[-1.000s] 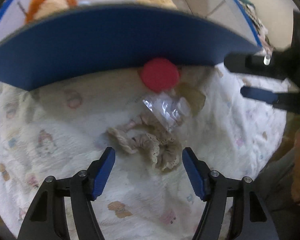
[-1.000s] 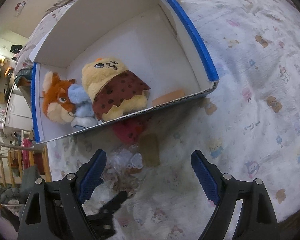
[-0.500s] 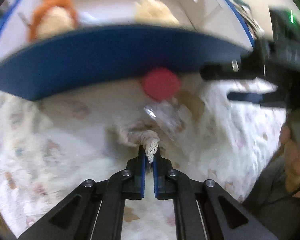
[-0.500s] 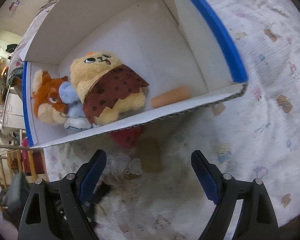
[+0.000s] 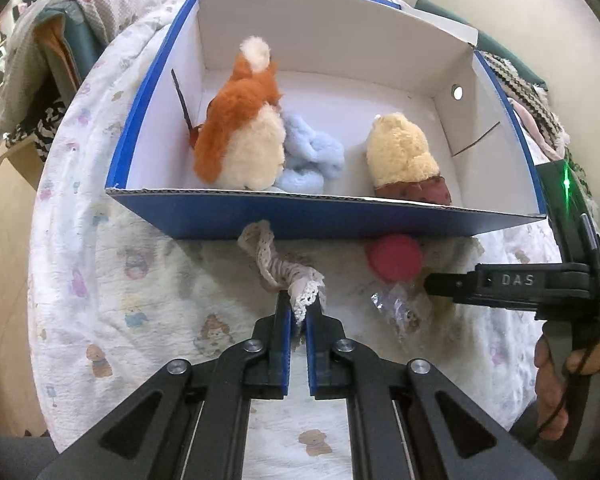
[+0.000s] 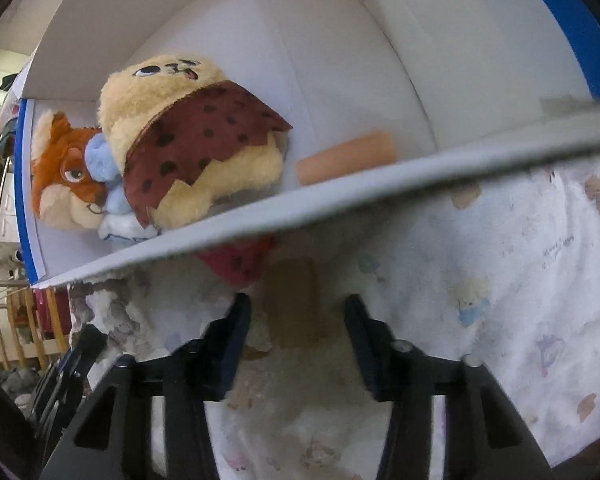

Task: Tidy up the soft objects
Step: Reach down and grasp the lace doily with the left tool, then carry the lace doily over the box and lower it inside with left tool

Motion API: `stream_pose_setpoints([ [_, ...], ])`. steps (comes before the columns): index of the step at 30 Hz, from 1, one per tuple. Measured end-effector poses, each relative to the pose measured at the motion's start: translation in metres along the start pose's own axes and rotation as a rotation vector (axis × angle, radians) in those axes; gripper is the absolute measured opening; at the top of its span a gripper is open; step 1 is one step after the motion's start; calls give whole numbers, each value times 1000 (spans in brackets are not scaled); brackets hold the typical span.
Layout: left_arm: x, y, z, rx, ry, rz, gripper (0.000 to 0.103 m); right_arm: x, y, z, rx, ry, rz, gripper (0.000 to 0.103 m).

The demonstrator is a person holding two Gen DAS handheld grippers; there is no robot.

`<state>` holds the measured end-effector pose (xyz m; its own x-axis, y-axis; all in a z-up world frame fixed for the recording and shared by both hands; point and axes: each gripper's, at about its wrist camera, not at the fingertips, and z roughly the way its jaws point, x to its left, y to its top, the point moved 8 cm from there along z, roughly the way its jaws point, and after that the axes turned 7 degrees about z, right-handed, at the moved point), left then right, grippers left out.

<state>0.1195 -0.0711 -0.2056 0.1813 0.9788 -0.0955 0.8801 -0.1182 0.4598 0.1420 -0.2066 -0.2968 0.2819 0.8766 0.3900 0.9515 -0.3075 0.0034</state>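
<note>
A lace scrunchie (image 5: pixel 286 274) is pinched by the left gripper (image 5: pixel 298 320); the box (image 5: pixel 332 222) ahead is judged next, right gripper (image 6: pixel 296 320) spread

You see a matt corrugated cardboard box (image 5: pixel 340 222), fluffy plush toys (image 5: pixel 240 140), a crocheted lace strip (image 5: pixel 278 268), crinkly glossy plastic wrap (image 5: pixel 396 306) and a soft printed cotton blanket (image 5: pixel 140 312).

The box (image 5: pixel 340 222) is blue outside and white inside; within it sit an orange-and-cream plush (image 5: pixel 240 136), a pale blue plush (image 5: pixel 312 156), and a yellow plush (image 6: pixel 172 128) in a maroon wrap with black spots. At lower centre of the left wrist view, beige lace (image 5: pixel 280 270) lies above blue pads, with a red round plush (image 5: pixel 394 258) to its right on a white blanket (image 5: pixel 140 320) printed with small pastel cartoon animals.
</note>
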Motion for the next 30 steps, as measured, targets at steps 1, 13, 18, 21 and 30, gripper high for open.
stream_pose_setpoints([
  [1,1,-2,-1,2,3,3,6,1,0,0,-2,-8,-9,34],
  [13,10,-19,-5,15,32,-3,6,18,-17,-2,-40,-44,-105,8],
  [18,10,-25,-17,-5,58,12,6,21,-26,-19,-86,-44,-123,8],
  [21,8,-27,-25,-19,69,37,6,23,-32,-31,-108,-37,-134,8],
  [30,12,-16,-68,-133,77,24,6,19,-46,-77,-230,15,-148,8],
])
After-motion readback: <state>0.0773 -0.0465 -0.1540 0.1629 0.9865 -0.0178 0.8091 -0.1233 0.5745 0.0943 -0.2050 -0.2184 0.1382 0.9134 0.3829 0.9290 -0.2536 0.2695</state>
